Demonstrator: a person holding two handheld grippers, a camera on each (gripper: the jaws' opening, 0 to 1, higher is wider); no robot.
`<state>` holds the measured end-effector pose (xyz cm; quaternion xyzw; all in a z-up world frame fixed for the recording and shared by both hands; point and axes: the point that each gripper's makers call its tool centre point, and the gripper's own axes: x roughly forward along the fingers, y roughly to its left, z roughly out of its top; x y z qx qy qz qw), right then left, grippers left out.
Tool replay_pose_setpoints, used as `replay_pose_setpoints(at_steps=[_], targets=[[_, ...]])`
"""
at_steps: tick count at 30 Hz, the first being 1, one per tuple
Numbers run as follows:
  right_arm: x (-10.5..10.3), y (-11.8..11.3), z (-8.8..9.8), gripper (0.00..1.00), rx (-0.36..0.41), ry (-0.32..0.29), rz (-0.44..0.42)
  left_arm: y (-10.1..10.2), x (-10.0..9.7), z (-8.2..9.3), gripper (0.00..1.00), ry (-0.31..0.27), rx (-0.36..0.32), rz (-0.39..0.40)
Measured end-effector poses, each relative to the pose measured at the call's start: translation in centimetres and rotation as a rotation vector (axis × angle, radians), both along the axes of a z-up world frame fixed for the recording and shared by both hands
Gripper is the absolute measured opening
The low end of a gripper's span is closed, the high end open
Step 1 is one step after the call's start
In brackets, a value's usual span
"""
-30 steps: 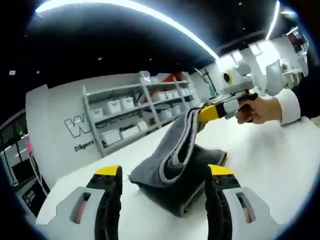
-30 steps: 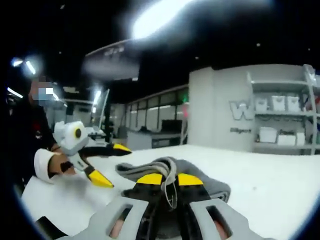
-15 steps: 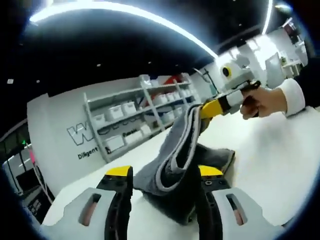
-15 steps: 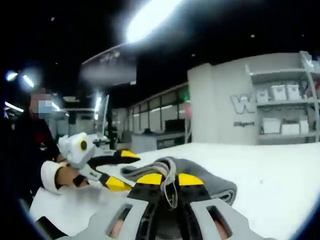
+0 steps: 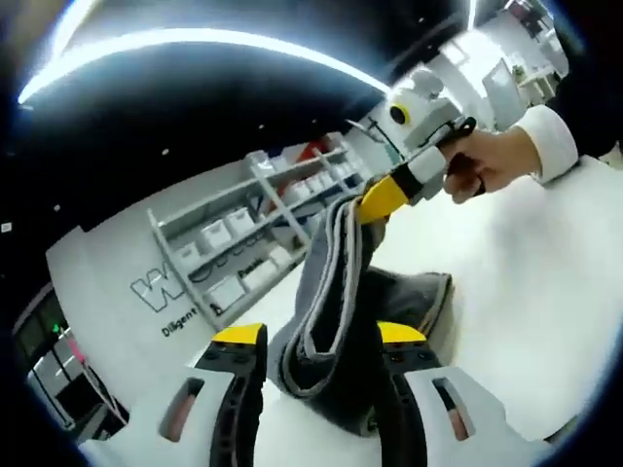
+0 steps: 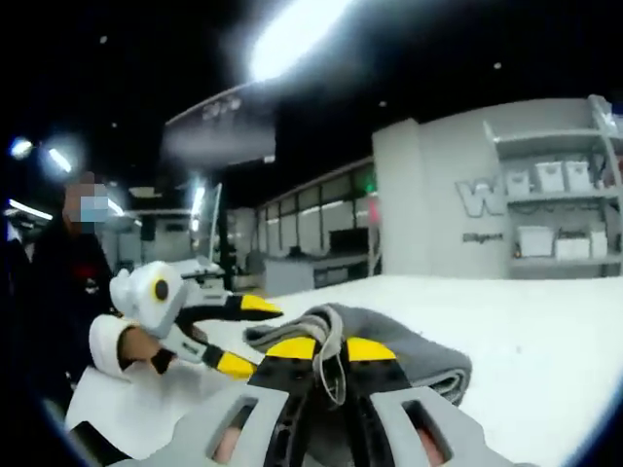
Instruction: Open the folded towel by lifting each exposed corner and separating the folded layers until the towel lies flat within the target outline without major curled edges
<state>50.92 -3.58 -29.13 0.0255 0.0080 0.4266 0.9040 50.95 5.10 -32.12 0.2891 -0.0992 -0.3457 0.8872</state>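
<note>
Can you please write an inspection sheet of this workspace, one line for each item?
Surface: white table, bare beside the towel.
Job's things: grey towel, still folded; one corner lifted high, the rest lying on the table. No target outline seen.
Clutter: nothing seen.
Grippers: right gripper shut on the lifted corner, held by a hand. Left gripper open, jaws on either side of the hanging fold.
Cables: nothing seen.
Surroundings: shelves with white bins against a wall with lettering; ceiling light strips; a person at the left in the right gripper view.
</note>
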Motion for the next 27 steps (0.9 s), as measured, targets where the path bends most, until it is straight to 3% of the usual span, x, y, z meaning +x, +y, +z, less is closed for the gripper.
replay_pose_setpoints(at_steps=[7,10,12,19,22,27], targets=[[-1.4,1.0,-0.4,0.02,-0.006,0.020,0.042,0.4,0.7,-0.8,0.33,0.008,0.021,0.024],[-1.9,1.2,-0.7,0.02,-0.034,0.007,0.052,1.3,1.3,-1.6,0.29,0.036,0.039,0.089],[-1.9,1.0,-1.1,0.02,-0.096,-0.031,0.030,1.5,1.4,-1.7,0.25,0.054,0.024,0.089],[-3.4,2.4,-1.5,0.03,-0.191,-0.105,0.052,2.9,1.6,-1.0,0.17,0.077,-0.053,0.128],[-3.8,2.6,-1.5,0.03,-0.190,-0.097,0.056,3.2,1.5,-0.8,0.16,0.105,-0.094,0.131],[-3.1,2.3,-1.0,0.05,-0.262,-0.189,0.037,3.5,1.2,-0.3,0.14,0.093,-0.095,0.131]])
